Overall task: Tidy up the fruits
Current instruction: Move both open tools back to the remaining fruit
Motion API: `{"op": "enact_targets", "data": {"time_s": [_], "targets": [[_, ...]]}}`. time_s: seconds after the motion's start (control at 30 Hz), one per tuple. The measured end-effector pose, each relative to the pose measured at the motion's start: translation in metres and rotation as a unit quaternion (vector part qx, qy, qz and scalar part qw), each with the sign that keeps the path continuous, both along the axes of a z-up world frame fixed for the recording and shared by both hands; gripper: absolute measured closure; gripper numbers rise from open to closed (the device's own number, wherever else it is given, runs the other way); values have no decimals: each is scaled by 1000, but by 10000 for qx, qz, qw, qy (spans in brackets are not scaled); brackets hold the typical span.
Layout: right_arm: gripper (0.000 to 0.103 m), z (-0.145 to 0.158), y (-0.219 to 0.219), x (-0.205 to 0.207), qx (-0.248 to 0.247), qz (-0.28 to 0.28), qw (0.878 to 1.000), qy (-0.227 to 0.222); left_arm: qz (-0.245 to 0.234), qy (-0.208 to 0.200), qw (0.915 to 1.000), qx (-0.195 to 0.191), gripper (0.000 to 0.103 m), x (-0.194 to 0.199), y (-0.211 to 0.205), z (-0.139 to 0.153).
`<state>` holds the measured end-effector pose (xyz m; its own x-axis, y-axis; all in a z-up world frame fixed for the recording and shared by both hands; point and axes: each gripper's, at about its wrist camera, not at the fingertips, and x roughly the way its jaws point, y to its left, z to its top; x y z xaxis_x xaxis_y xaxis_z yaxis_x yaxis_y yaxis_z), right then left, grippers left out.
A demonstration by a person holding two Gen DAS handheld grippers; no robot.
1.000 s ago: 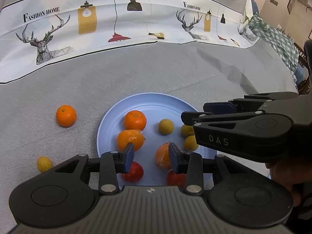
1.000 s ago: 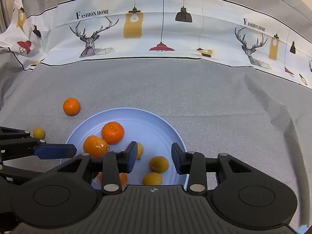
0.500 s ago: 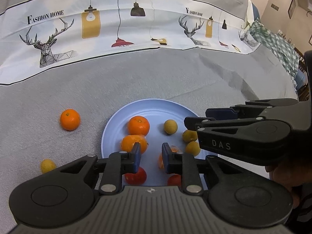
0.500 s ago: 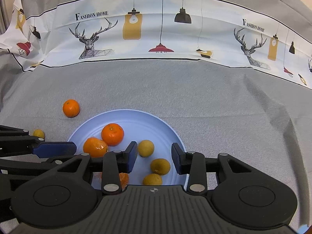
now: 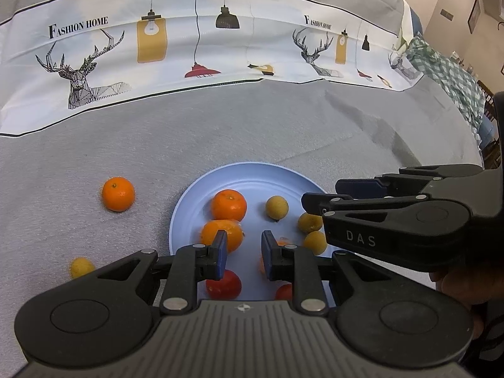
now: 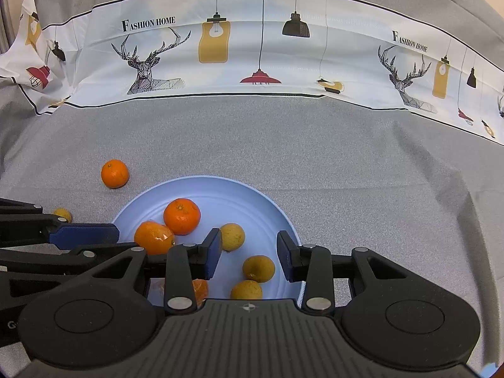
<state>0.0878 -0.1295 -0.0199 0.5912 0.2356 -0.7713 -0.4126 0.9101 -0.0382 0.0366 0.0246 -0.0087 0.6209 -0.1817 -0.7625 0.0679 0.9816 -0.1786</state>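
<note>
Hovered over the near rim of the plate (image 5: 189, 208), the left claw (image 5: 242, 249): jaws parted narrowly, nothing held. Lay well left on the cloth (image 5: 220, 126), off the plate, the stray orange (image 5: 118, 194) and small yellow fruit (image 5: 81, 267). Round, so no long axis. Nearer to the left claw than the right claw (image 6: 249, 253), wider open and empty.

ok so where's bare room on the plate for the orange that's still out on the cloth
The far part of the blue plate, behind the top orange, is bare, as is its right rim side beyond the yellow fruits. The near-left is crowded with oranges. The loose orange sits on open grey cloth.
</note>
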Motion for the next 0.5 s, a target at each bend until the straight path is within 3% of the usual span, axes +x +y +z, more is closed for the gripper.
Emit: {"op": "enact_targets", "data": {"time_s": [0.23, 0.5], "targets": [[63, -1, 0, 0, 8, -6, 10000, -28, 74, -27, 10000, -11, 78, 0, 3, 2], [63, 2, -3, -2, 44, -37, 9999, -135, 226, -71, 9997, -21, 85, 1, 12, 5]]}}
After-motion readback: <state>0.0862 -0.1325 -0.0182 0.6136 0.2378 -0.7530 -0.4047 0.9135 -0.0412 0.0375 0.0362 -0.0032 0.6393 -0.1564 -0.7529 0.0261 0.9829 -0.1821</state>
